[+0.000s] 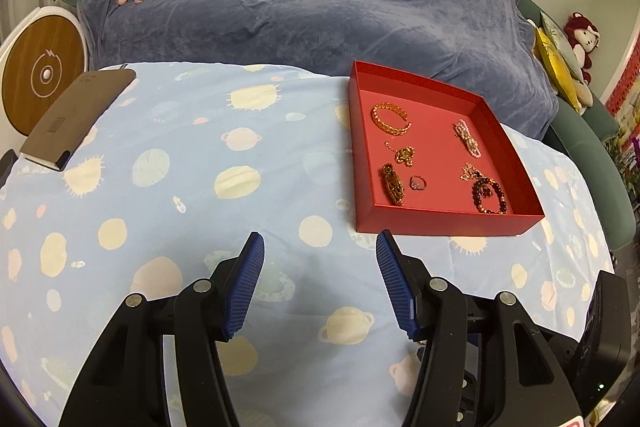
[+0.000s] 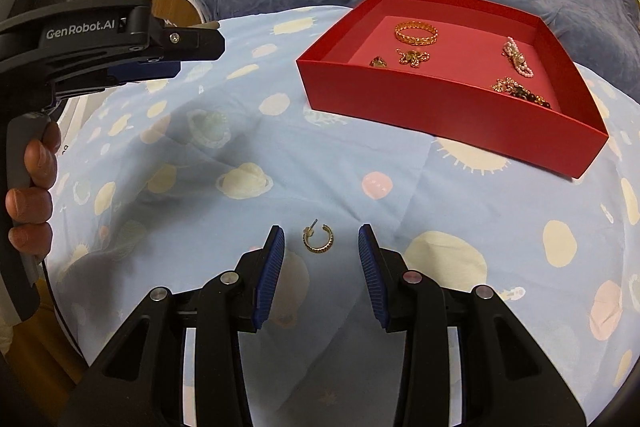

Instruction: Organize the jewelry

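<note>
The right gripper is hovering, jaws apart, around the gold hoop earring lying on the near cloth; the red tray is sitting far right. Pads closing off-centre risk flicking the thin hoop away.

The red box's near wall hides some jewelry.
</note>
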Available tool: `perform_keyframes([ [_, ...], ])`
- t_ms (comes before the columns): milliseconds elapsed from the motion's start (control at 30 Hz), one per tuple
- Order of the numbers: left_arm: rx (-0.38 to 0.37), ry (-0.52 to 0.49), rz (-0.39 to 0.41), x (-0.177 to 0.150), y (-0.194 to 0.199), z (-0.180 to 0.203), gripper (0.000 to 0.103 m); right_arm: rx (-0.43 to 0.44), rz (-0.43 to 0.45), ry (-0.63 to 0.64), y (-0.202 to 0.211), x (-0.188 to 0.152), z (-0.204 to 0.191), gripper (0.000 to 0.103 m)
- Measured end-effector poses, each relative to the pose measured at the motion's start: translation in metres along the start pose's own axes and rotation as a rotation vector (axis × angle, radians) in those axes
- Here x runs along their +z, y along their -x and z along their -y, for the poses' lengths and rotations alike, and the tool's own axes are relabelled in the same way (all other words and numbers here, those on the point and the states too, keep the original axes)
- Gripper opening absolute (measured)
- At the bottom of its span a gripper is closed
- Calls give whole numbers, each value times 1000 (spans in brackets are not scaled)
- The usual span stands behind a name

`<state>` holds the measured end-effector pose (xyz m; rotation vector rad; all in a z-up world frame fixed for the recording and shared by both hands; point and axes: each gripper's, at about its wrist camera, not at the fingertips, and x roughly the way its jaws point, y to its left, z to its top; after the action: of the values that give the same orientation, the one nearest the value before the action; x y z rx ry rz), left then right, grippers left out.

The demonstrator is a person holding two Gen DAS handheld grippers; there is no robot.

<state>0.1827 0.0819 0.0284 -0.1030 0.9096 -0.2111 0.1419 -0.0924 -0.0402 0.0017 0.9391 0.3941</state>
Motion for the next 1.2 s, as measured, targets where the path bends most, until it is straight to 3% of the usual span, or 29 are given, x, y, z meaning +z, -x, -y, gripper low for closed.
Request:
perform_keyframes([
  [167,4,8,-6,-1,2,-6,56,-40,-7,31,-8,0,-5,31],
  [300,-2,17,-10,-1,3,-6,56,-77,-1,55,-10,-1,-7,17],
  [667,-25,13,-32,1,-4,12,56,-88,16,29,2,4,6,16],
  [1200,-7,-76,-133,-20,-43,52,57,-138,115,-173,54,17,82,16],
])
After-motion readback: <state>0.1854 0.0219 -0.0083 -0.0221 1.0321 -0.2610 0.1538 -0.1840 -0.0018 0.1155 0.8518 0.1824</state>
